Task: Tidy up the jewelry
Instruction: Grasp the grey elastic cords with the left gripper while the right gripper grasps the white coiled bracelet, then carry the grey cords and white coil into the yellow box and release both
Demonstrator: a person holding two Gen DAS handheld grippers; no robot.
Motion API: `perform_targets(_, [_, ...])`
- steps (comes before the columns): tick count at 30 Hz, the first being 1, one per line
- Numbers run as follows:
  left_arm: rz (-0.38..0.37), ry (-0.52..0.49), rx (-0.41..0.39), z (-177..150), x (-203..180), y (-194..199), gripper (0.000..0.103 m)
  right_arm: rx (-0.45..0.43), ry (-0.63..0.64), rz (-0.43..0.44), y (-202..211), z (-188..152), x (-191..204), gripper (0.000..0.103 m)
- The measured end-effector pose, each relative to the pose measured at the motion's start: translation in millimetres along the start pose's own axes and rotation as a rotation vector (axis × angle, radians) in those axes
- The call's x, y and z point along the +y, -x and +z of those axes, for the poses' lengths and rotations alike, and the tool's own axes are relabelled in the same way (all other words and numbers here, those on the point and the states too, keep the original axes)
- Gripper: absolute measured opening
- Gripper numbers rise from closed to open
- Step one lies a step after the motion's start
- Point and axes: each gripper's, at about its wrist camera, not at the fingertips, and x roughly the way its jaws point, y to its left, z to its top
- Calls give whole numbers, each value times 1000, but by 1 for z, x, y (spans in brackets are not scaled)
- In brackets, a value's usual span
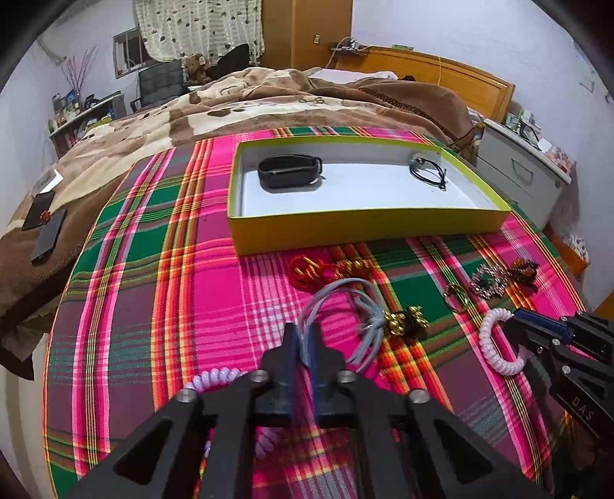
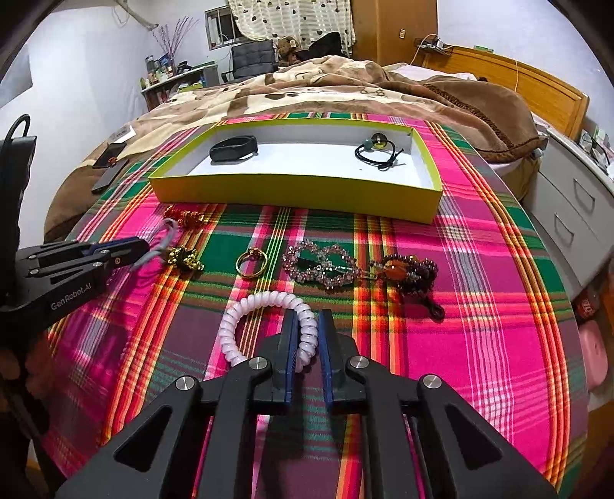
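Left gripper (image 1: 304, 337) pinched on grey cord loop (image 1: 337, 303), right gripper (image 2: 309, 330) clamped on pale coil band (image 2: 264, 326), yellow box (image 2: 291, 192) toward plaid cloth's (image 2: 479, 307) far edge

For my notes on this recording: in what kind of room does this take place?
Most likely a home bedroom. A bed with a wooden headboard and a brown blanket lies behind the plaid cloth, and a teddy bear sits near the curtained window.
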Motion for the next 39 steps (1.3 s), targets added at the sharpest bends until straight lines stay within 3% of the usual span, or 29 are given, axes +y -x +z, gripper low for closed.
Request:
perform_targets(15, [-92,7,-88,-21,-5,42,1,-25,-59,30,25,-22,-6,10])
perform_targets(39, [-158,-2,-206,-10,-16,94,1,-137,-73,34,67,-8,-8,10])
